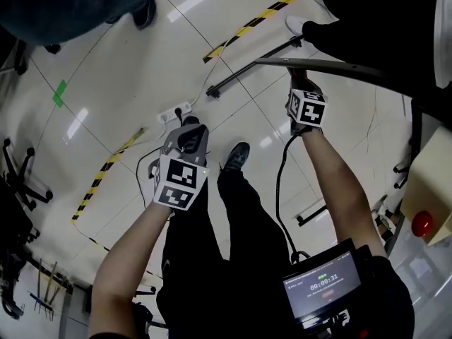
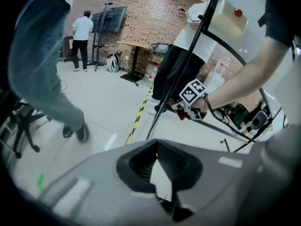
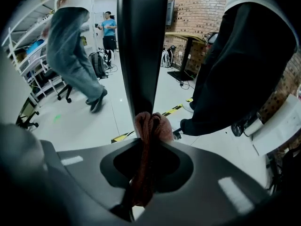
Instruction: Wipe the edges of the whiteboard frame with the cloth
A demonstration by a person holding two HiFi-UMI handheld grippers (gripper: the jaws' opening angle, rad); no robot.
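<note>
The whiteboard frame (image 1: 332, 66) shows as a dark bar at the upper right of the head view and as a black upright edge (image 3: 141, 41) in the right gripper view. My right gripper (image 1: 300, 76) is shut on a reddish-pink cloth (image 3: 149, 126), which is bunched against that edge. In the left gripper view the frame (image 2: 207, 18) runs up the picture, with the right gripper (image 2: 186, 108) on it. My left gripper (image 1: 189, 127) hangs over the floor away from the board, jaws together with nothing between them (image 2: 162, 173).
A power strip (image 1: 175, 111) with cables and yellow-black tape (image 1: 261, 13) lie on the white floor. The board's stand foot (image 1: 254, 66) reaches left. One person's legs (image 1: 70, 6) are at top left, another person (image 1: 381, 20) stands at top right. An office chair (image 1: 21, 175) is at the left.
</note>
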